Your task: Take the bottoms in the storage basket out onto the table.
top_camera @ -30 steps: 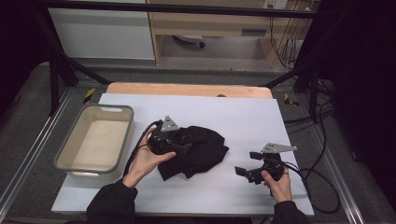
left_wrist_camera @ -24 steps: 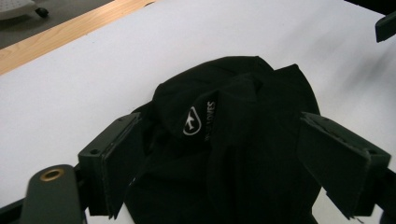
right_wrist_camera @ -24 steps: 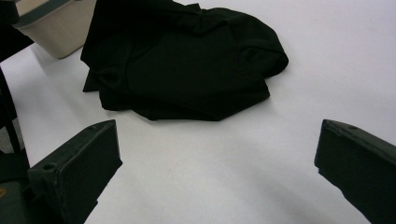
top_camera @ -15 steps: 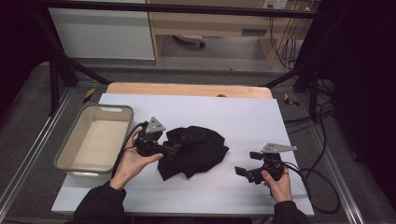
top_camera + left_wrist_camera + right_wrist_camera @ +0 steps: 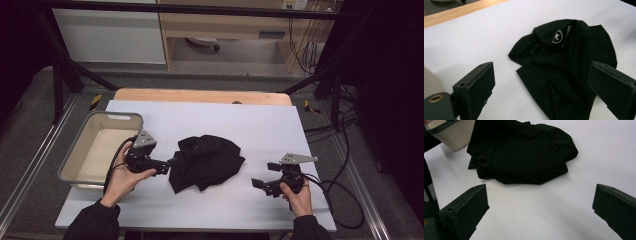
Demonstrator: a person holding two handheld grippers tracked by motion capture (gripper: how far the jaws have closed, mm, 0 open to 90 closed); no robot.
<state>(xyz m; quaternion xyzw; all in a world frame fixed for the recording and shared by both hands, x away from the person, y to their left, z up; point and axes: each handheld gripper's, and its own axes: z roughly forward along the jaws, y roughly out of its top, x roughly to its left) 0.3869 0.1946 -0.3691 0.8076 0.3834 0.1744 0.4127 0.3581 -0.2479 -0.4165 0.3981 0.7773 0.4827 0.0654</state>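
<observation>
My left gripper has just been opening beside the black cloth, nothing between its jaws; my right gripper gapes empty too

High view overhead, facing forward; both gripper views close, sharing the black cloth.

The beige bin is cut off by the right gripper view's top-left corner.

Beyond the right gripper, whose two black jaws stand wide apart over the white tabletop, a crumpled black fabric garment lies flat, with a beige plastic tub just beside its far-left edge.
</observation>
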